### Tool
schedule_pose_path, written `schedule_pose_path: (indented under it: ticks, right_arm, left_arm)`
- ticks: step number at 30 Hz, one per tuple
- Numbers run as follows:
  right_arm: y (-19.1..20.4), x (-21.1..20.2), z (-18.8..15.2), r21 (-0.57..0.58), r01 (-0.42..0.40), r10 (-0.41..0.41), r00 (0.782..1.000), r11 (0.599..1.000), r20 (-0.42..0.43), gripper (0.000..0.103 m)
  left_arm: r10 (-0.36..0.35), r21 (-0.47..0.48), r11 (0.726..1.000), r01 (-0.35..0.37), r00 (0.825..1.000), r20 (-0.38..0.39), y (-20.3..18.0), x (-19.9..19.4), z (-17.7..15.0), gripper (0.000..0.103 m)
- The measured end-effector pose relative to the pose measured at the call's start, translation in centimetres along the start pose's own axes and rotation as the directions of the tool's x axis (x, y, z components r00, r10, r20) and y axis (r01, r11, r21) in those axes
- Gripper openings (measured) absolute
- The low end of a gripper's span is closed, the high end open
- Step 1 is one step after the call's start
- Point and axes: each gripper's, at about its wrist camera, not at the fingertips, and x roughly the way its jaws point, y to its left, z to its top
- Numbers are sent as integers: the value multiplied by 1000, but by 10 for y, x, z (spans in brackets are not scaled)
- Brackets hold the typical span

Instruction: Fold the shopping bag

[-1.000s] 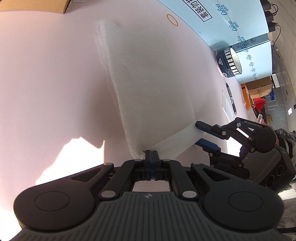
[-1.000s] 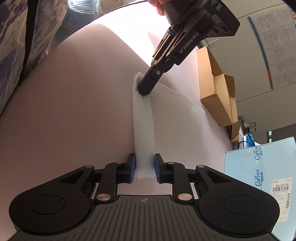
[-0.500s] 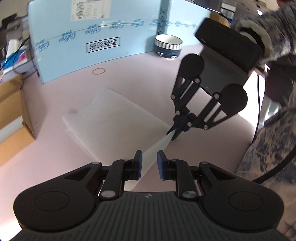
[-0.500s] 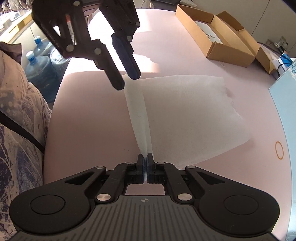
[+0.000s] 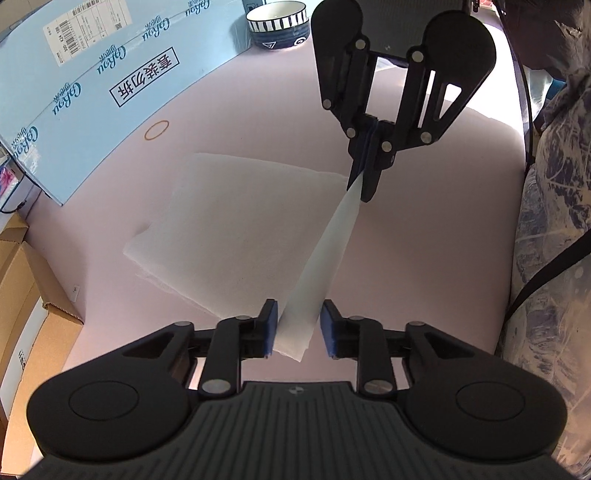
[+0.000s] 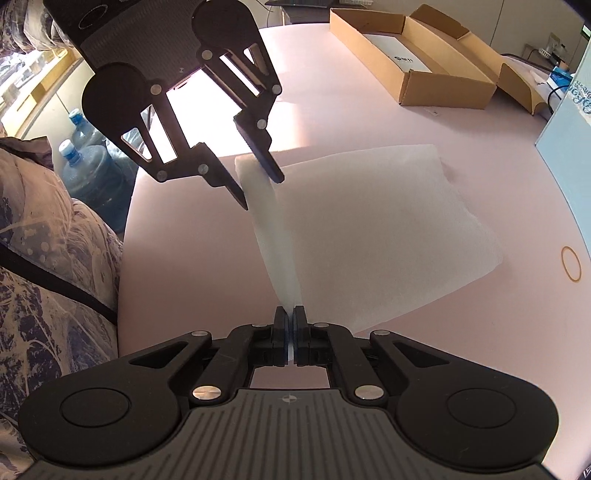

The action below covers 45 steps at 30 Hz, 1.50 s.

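Note:
A white shopping bag lies flat on the pink table, with its near edge raised into a taut strip between the two grippers. My left gripper points steeply down. Its jaws are closing with that strip between them, and a gap still shows beside the right pad. My right gripper is shut on the other end of the strip. In the left wrist view the right gripper pinches the bag's far corner. The right wrist view shows the bag and the left gripper with its fingers apart around the edge.
A light blue carton and a striped bowl stand at the table's far side, with a rubber band near them. Open cardboard boxes sit at one end. A person's patterned clothing and water bottles are beside the table edge.
Both grippers rolled and rose, lifting the bag's near edge into a strip. The right gripper went from open to shut on it. The left went from shut to open around it.

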Motion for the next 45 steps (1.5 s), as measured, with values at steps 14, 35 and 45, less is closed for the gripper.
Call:
schedule_pose_path:
  ticks: [14, 35, 45]
  right_arm:
    - [-31, 9, -23, 271, -100, 77, 992, 957, 95, 5]
    - [3, -35, -43, 570, -169, -123, 891, 804, 438, 8]
    - [-5, 7, -53, 660, -73, -200, 923, 748, 329, 5]
  left_arm:
    - [-344, -453, 852, 264, 933, -103, 74, 35, -8, 8]
    - [-670, -770, 494, 405, 741, -40, 148, 85, -35, 5]
    - [-668, -762, 508, 402, 743, -53, 148, 89, -32, 5]
